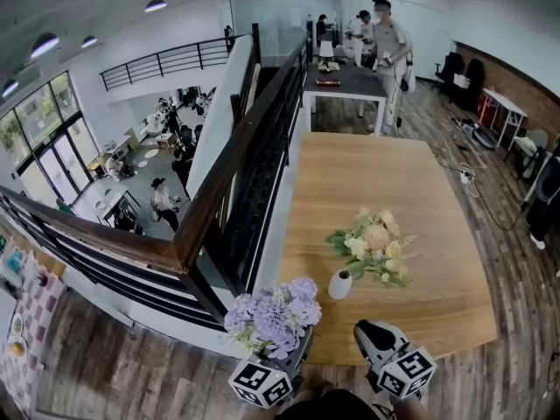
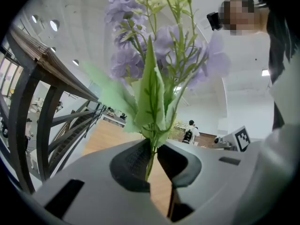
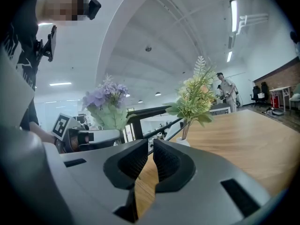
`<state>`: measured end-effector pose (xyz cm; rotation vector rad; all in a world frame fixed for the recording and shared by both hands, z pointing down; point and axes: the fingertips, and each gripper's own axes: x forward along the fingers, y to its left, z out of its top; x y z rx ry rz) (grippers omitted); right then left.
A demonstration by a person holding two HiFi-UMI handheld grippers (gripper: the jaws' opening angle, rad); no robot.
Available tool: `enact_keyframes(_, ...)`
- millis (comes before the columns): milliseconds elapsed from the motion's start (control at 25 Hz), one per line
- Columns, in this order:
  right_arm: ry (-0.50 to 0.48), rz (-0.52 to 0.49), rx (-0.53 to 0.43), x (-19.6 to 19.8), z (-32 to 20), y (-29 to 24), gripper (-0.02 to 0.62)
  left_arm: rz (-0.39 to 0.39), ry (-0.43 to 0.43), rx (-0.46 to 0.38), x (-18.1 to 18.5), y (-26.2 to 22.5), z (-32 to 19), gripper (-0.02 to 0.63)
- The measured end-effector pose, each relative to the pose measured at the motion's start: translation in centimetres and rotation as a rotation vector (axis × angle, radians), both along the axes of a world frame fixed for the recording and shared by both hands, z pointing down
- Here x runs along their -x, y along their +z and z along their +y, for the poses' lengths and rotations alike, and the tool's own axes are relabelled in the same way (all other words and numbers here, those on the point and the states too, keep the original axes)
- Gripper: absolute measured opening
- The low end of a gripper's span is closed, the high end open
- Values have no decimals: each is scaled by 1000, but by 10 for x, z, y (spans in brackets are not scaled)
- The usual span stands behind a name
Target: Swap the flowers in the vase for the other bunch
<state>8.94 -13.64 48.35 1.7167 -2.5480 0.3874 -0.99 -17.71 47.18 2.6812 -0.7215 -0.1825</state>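
Purple bunch (image 1: 276, 315) is pinched by its stems in my left tongs (image 2: 152, 161), held upright just off the near left corner of the table (image 1: 367, 173). My right tongs (image 3: 146, 165) are pressed together on nothing, hovering over the near edge and pointing roughly at the vase (image 1: 340, 284).

So I'd say I'm at the start of the swap: the new bunch is in hand, but the yellow bunch (image 1: 376, 243) sits in the vase, not yet pulled. The vase is small and white and stands on the table a bit beyond my right tongs, with the flowers leaning off to the right.

Next move, I reckon, is to spread the right tongs, reach in, close on the yellow stems just above the vase mouth and lift straight up. The tricky bit is that my left is busy, so nothing steadies the vase. With a top-heavy, leaning bunch it could tip or come up with the stems.

I see nothing between my right tongs and the vase. A dark railing (image 1: 236, 182) runs along the table's left side, close to the purple bunch, with a drop to a lower floor past it. Cables (image 1: 472, 178) lie on the floor to the right. Further back there's a dark table (image 1: 346, 81) with a person (image 1: 389, 46) beside it, well out of the way.
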Motion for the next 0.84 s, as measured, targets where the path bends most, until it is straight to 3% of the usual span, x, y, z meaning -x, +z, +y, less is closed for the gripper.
enact_keyframes(360,-63,1,10,4,18,5,55,20,46,11,-1,-1,34,49)
enact_keyframes(840,-156,-6,-40,-8,68,-23,55,51,-34,23,-11,-19,102,49)
